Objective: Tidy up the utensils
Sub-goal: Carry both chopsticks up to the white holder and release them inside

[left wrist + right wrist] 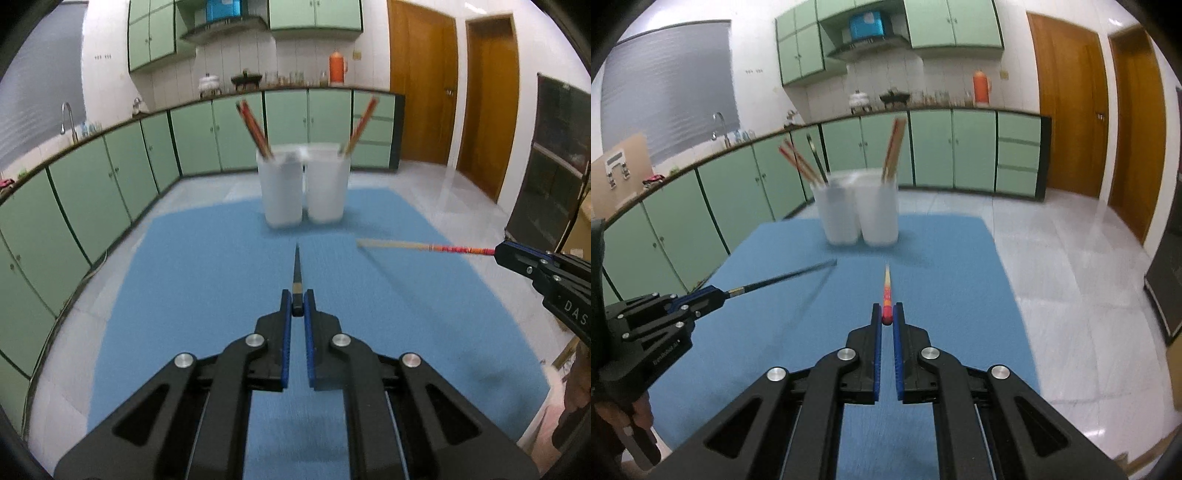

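My left gripper (297,301) is shut on a black chopstick (296,269) that points forward over the blue mat (207,280). It also shows in the right wrist view (783,277). My right gripper (887,314) is shut on a red-patterned wooden chopstick (887,286), seen from the side in the left wrist view (424,246). Two white cups stand side by side at the mat's far end: the left cup (281,188) holds red chopsticks (253,127) and a black one (816,158); the right cup (327,186) holds wooden chopsticks (364,123).
The blue mat lies on a white tabletop (1071,295). Green kitchen cabinets (110,177) run along the left and back. Brown doors (484,107) stand at the right. A dark object (1167,280) is at the table's right edge.
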A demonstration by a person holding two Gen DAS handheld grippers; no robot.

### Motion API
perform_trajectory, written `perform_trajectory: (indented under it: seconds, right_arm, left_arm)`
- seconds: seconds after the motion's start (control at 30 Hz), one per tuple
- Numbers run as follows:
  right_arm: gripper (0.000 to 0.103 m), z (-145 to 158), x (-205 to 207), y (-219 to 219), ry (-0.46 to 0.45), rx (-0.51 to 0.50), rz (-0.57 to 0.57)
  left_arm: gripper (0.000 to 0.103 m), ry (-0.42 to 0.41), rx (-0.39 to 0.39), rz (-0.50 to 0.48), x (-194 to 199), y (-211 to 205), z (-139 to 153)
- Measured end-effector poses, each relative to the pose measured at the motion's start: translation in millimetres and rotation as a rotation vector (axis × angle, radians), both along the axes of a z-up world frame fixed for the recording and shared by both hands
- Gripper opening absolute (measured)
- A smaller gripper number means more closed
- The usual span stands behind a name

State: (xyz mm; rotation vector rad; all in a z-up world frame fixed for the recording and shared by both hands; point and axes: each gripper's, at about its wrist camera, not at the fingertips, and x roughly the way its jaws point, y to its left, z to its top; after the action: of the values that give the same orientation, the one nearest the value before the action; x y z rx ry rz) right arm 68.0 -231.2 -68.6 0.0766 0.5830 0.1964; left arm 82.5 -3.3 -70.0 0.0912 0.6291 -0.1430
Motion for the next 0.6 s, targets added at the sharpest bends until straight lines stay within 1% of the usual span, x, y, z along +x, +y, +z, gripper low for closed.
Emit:
perform_trajectory:
  seconds: [0.13, 0.23, 0.37, 0.5, 0.6]
  right_arm:
    - [0.006, 26, 7, -3, -0.029, 0.033, 0.020]
    - [0.006, 43, 13, -4, -0.045, 0.063, 0.036]
    - [0.006, 60, 22, -3, -0.056, 0.068, 0.064]
    - [0.006, 71, 36, 0, -0.049, 0.084, 0.097]
    - [0.006, 76, 45, 3, -0.046, 0.075, 0.111]
  left_arm:
    - [0.006, -0.044, -0.045, -0.008, 9, 2, 28]
    - [0.006, -0.060, -0.084, -0.016, 19, 4, 44]
    - [0.006, -0.071, -0.117, -0.025, 30, 4, 56]
    - [0.006, -0.077, -0.137, -0.042, 39, 2, 67]
    - [0.006, -0.080, -0.158, -0.051, 45, 3, 73]
